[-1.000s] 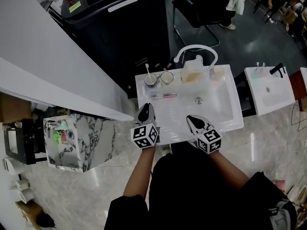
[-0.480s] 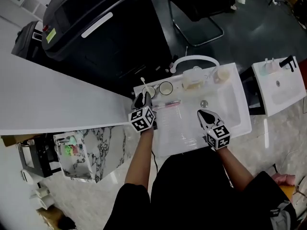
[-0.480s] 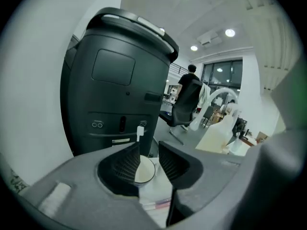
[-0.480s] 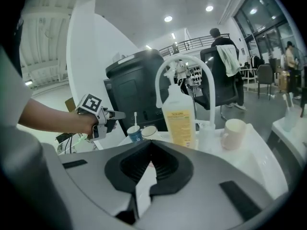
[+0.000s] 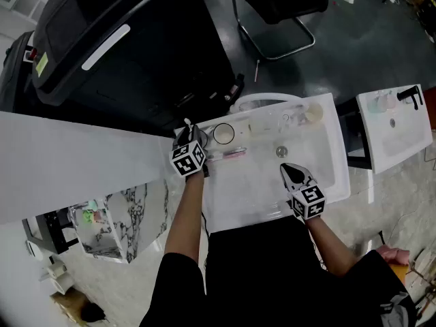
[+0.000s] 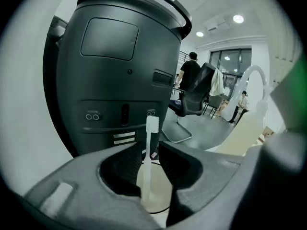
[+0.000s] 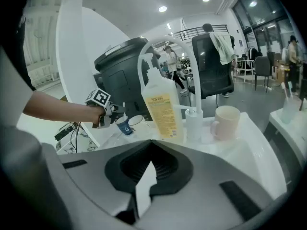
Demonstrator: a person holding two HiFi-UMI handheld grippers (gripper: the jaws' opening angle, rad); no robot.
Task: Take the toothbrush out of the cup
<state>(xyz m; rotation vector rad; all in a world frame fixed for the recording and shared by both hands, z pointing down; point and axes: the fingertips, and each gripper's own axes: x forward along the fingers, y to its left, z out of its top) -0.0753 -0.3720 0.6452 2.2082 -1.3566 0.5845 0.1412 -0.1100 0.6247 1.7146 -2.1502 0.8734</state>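
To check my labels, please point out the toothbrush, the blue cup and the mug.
toothbrush [image 6: 147,157], left gripper view, on its handle.
blue cup [image 7: 123,126], right gripper view, on its side wall.
mug [image 7: 226,121], right gripper view, on its body.
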